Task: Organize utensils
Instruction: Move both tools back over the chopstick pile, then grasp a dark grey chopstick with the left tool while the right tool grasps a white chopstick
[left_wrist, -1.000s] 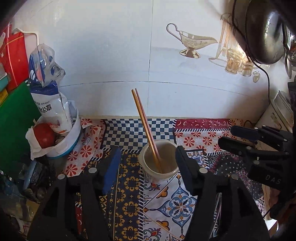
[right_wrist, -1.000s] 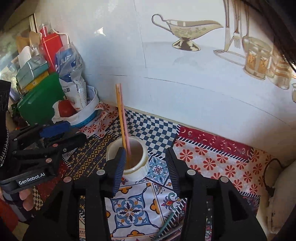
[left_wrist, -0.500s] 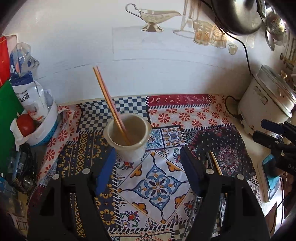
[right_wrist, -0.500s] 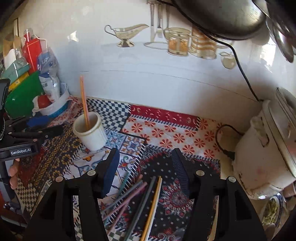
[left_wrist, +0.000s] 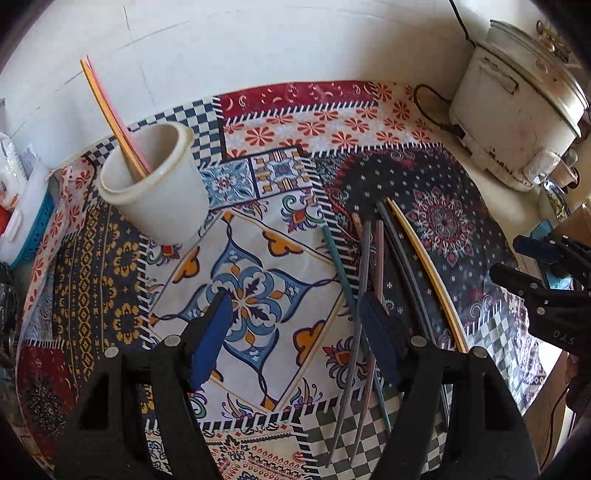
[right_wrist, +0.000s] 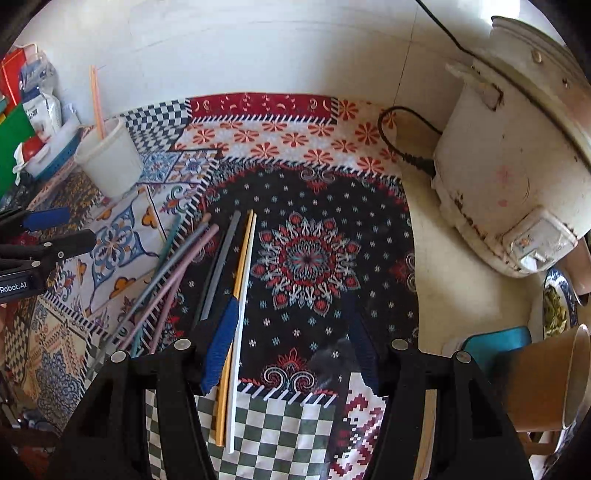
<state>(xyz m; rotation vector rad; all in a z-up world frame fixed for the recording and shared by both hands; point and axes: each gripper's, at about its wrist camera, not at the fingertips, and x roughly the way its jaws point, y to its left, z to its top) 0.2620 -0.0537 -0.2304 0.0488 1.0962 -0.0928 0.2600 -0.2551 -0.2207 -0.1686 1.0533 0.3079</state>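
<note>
Two orange chopsticks (left_wrist: 110, 110) stand leaning in white cup (left_wrist: 159, 192), sorted. Loose chopsticks (right_wrist: 207, 273) fanned on patterned cloth (right_wrist: 306, 254), still to gather. Right gripper (right_wrist: 291, 347) wide, empty, above yellow-white pair (right_wrist: 242, 280), likely next pick. Left gripper (left_wrist: 295, 343) wide, empty, near pile.

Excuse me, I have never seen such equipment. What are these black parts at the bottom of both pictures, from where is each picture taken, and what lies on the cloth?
A person holds one hand tool in each hand; each carries a camera looking forward along its two fingers. One picture comes from the left gripper, the other from the right gripper. Both stand open and hold nothing. On the patterned cloth lie loose chopsticks in several colours. A white cup already holds an orange pair. A rice cooker stands at the right.
</note>
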